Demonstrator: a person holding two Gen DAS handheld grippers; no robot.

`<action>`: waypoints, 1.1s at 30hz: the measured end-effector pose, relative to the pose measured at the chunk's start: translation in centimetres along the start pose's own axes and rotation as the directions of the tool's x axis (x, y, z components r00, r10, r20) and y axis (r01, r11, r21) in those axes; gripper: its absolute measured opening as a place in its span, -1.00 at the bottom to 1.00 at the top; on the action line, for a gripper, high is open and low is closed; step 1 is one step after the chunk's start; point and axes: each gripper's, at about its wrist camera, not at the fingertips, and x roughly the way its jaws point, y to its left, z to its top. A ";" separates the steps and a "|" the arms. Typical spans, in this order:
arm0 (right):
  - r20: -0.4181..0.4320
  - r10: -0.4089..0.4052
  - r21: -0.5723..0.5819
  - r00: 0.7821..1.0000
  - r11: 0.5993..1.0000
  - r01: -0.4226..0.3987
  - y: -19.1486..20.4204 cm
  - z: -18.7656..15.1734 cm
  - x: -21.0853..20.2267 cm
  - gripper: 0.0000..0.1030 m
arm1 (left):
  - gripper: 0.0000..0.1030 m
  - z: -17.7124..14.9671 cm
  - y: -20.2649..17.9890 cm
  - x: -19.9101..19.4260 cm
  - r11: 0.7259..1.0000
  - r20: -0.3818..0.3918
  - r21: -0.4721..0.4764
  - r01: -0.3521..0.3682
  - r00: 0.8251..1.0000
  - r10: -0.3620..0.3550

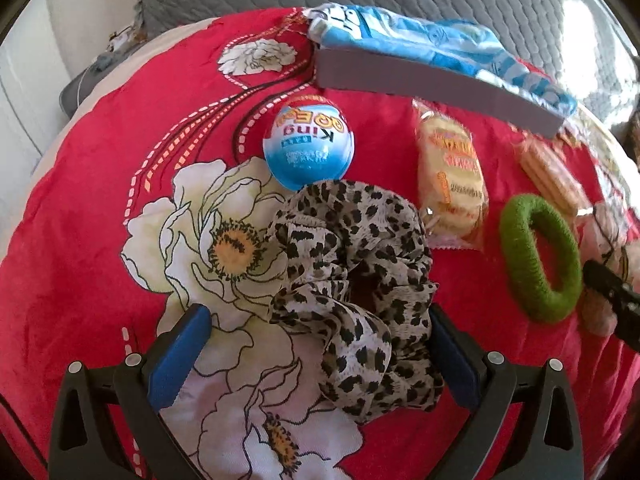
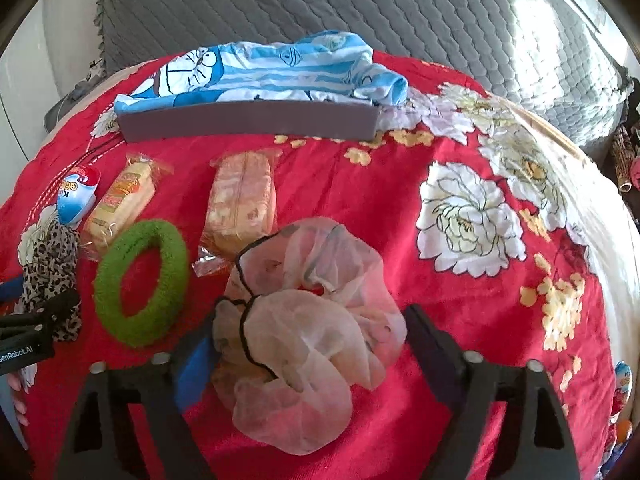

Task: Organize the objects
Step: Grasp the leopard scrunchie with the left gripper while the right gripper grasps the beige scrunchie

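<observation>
As both tools straddle soft hair ties on the red floral bedspread [image 1: 80, 208], the pickup step looks under way. Left wrist view: the left gripper [image 1: 316, 344], released and wide, brackets a ruffled leopard-print scrunchie [image 1: 352, 276]; a glossy plastic egg [image 1: 308, 144] sits at 12 o'clock, a fuzzy green ring [image 1: 540, 256] at 3. Right wrist view: the right gripper [image 2: 308, 344], also released, flanks a sheer pink scrunchie [image 2: 308, 332]; next it likely must close gently.
</observation>
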 end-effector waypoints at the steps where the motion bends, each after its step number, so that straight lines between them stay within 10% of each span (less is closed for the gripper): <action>1: 0.000 0.006 -0.002 1.000 1.000 -0.006 0.0 0.0 0.0 0.50 | 1.00 -0.1 -0.1 0.0 1.000 0.002 0.007 -0.004 1.000 0.004; 7: -0.002 0.031 -0.025 1.000 0.999 -0.031 0.6 -0.1 -0.2 0.09 | 0.96 -0.1 -0.1 -0.1 0.999 -0.012 0.035 -0.001 1.000 0.002; 12: -0.010 0.045 -0.024 0.999 0.999 -0.045 0.5 -0.1 -0.2 0.05 | 0.15 -0.3 -1.5 -1.0 0.990 -0.001 0.121 0.068 0.998 -0.069; 19: -0.011 0.060 -0.024 0.998 0.998 -0.061 0.5 -0.1 -0.4 0.05 | -0.06 -0.1 -0.9 -1.5 0.987 0.004 0.073 0.141 0.990 -0.142; 23: -0.010 0.067 -0.023 0.998 0.997 -0.067 0.5 -0.2 -0.5 0.02 | -0.55 0.0 -0.4 -1.9 0.987 0.015 0.055 0.154 0.988 -0.155; 33: -0.013 0.101 -0.025 0.995 0.995 -0.101 0.5 -0.3 -1.2 -0.47 | -0.79 0.7 0.0 -2.6 0.987 0.022 0.040 0.153 0.988 -0.154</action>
